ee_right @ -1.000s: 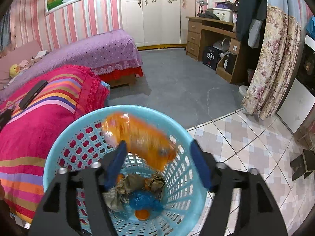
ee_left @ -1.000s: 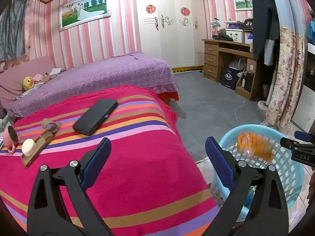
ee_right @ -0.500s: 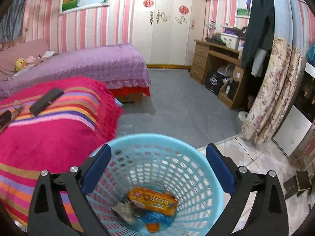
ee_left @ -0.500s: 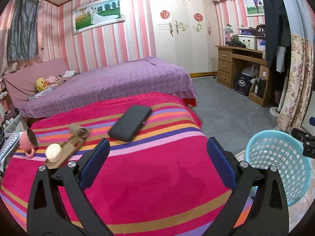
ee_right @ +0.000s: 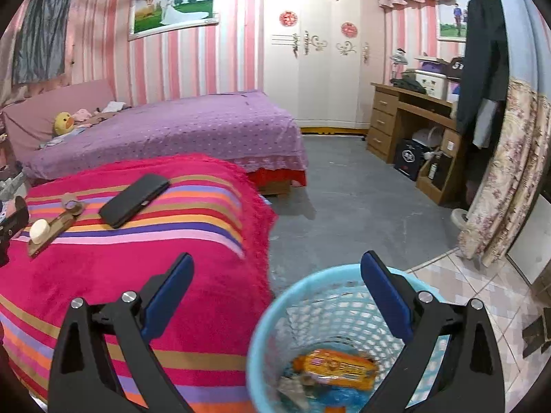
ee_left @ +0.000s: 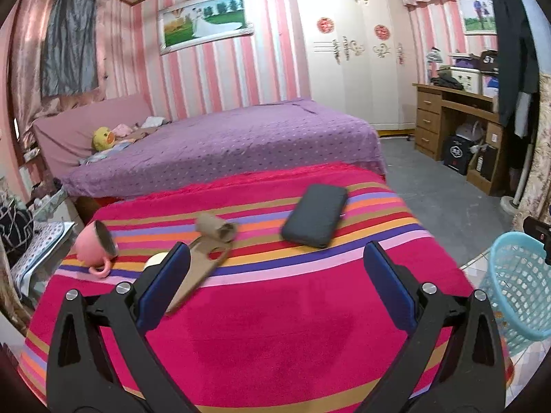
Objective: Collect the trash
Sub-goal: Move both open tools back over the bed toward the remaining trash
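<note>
1. The right claw point(ee_right: 275, 296) gapes wide and empty above the light-blue plastic mesh basket point(ee_right: 272, 313), where an orange snack wrapper point(ee_right: 335, 366) lies.
2. The left claw point(ee_left: 273, 284), equally wide and empty, faces the striped pink bed blanket point(ee_left: 275, 327), likely seeking the brown cardboard tube point(ee_left: 217, 229).
</note>
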Demonstrator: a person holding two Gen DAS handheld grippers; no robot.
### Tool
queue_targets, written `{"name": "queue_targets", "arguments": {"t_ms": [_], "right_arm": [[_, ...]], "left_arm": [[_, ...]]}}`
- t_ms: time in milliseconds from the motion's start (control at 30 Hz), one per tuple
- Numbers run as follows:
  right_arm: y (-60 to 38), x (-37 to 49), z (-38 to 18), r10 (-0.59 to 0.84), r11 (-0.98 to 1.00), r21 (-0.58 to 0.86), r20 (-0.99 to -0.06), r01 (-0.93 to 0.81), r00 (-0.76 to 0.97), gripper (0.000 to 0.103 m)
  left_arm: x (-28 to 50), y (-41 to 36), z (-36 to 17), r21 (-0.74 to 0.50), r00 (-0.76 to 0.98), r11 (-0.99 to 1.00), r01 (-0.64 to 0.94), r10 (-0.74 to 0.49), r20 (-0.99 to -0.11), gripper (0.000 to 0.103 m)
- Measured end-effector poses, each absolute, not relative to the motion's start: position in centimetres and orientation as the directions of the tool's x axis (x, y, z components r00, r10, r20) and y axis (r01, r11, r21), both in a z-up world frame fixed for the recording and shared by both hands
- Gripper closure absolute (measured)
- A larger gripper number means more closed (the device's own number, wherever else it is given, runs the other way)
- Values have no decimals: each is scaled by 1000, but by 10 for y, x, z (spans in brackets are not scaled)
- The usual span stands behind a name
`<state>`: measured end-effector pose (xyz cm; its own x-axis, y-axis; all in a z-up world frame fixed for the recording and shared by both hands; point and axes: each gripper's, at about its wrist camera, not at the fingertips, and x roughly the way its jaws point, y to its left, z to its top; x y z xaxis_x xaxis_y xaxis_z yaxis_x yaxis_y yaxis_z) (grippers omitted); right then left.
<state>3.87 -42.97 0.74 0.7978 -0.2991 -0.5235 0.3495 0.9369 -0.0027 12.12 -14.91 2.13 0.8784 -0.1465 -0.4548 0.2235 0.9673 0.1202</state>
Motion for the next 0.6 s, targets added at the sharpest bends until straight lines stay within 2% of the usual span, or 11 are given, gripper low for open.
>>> {"name": "queue_targets", "arguments": {"t_ms": [300,600], "right_arm": [[-368,72,3,-222,966,0,-522,260,823,8],[-314,105,-14,-160,985,-34,-562,171,812,8]], "left_arm": [[145,-70,19,91,874,985,146,-85,-478,6],[177,1,-9,108,833,992,59,11,-553,6]]}}
